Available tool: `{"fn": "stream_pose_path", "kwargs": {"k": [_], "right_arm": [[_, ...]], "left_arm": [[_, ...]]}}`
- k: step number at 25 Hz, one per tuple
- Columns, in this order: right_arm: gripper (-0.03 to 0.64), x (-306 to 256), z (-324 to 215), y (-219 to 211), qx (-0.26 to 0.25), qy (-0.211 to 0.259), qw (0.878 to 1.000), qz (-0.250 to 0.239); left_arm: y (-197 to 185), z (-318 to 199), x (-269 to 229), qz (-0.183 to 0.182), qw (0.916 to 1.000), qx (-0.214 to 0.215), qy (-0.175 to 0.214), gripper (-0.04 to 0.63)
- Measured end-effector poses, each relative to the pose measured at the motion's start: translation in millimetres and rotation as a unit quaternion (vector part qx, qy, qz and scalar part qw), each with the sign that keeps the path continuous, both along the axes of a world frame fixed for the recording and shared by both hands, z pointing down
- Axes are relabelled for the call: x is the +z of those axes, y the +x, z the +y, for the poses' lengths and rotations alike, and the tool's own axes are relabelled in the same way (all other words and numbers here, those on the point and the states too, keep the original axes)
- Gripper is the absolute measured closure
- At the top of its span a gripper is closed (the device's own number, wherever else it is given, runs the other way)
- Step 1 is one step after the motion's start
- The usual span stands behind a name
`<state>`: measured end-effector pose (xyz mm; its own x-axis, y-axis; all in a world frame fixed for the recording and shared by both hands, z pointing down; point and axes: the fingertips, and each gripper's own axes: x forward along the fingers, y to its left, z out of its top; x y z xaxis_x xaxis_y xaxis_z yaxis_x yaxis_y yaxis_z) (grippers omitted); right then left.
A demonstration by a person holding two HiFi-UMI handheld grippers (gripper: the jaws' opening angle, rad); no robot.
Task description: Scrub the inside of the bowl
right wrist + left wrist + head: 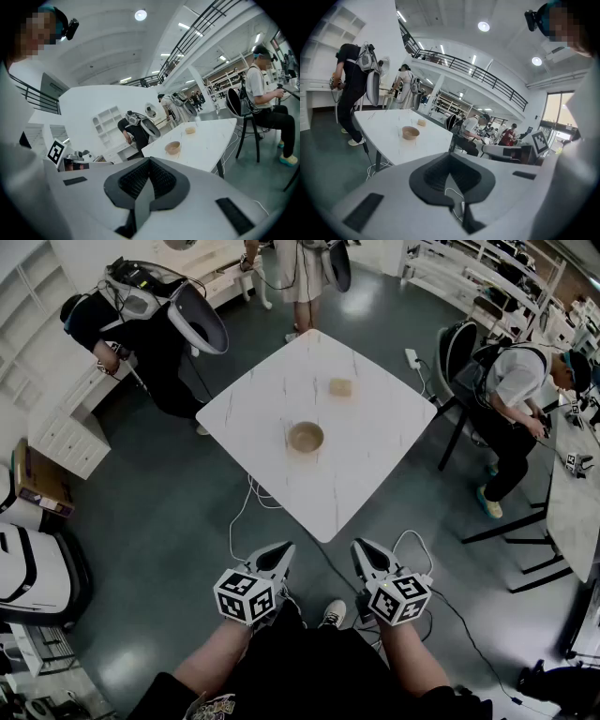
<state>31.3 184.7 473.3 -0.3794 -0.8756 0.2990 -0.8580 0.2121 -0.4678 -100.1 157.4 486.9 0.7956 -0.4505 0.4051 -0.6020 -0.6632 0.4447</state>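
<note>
A tan bowl (pixel 306 437) stands upright near the middle of a white marble-look table (pixel 262 399); it also shows small in the left gripper view as bowl (pixel 410 133) and in the right gripper view as bowl (pixel 173 147). Beyond it lies a small tan sponge (pixel 340 387), seen too as sponge (pixel 422 123) and sponge (pixel 190 130). My left gripper (pixel 277 556) and right gripper (pixel 361 554) are held close to my body, well short of the table's near corner. Both are shut with nothing between the jaws.
People with backpack rigs stand or sit around the table: one at the far left (pixel 141 329), one seated at the right (pixel 511 399), one at the back (pixel 300 273). White cables (pixel 246 512) trail on the dark floor under the table. Shelving (pixel 56 442) lines the left.
</note>
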Motion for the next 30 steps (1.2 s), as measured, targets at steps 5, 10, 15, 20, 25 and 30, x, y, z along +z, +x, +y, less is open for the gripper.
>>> {"fn": "stream_pose_path", "kwargs": {"k": [5, 10, 15, 20, 25, 30], "right_arm": [[0.595, -1.2, 0.3, -3.2, 0.000, -0.001, 1.000, 0.003], [0.595, -0.3, 4.2, -4.9, 0.001, -0.003, 1.000, 0.004], [0.595, -2.3, 6.6, -5.3, 0.001, 0.001, 1.000, -0.009], [0.595, -3.1, 8.8, -7.0, -0.004, 0.005, 1.000, -0.008], [0.595, -8.2, 14.8, -4.0, -0.007, 0.011, 1.000, -0.009], [0.595, -9.8, 22.7, 2.8, -0.012, 0.014, 1.000, -0.009]], "left_arm": [[-3.2, 0.5, -2.1, 0.000, 1.0000, 0.000, 0.000, 0.589], [-4.5, 3.7, -2.7, 0.003, 1.0000, -0.001, -0.001, 0.589], [-5.6, 7.3, -4.6, 0.004, 1.0000, -0.002, 0.001, 0.589], [-6.5, 10.1, -5.8, 0.004, 1.0000, -0.003, 0.003, 0.589], [-3.1, 15.9, -10.6, 0.003, 1.0000, -0.004, 0.008, 0.589], [2.4, 23.8, -12.1, -0.004, 0.9999, -0.007, 0.013, 0.589]]}}
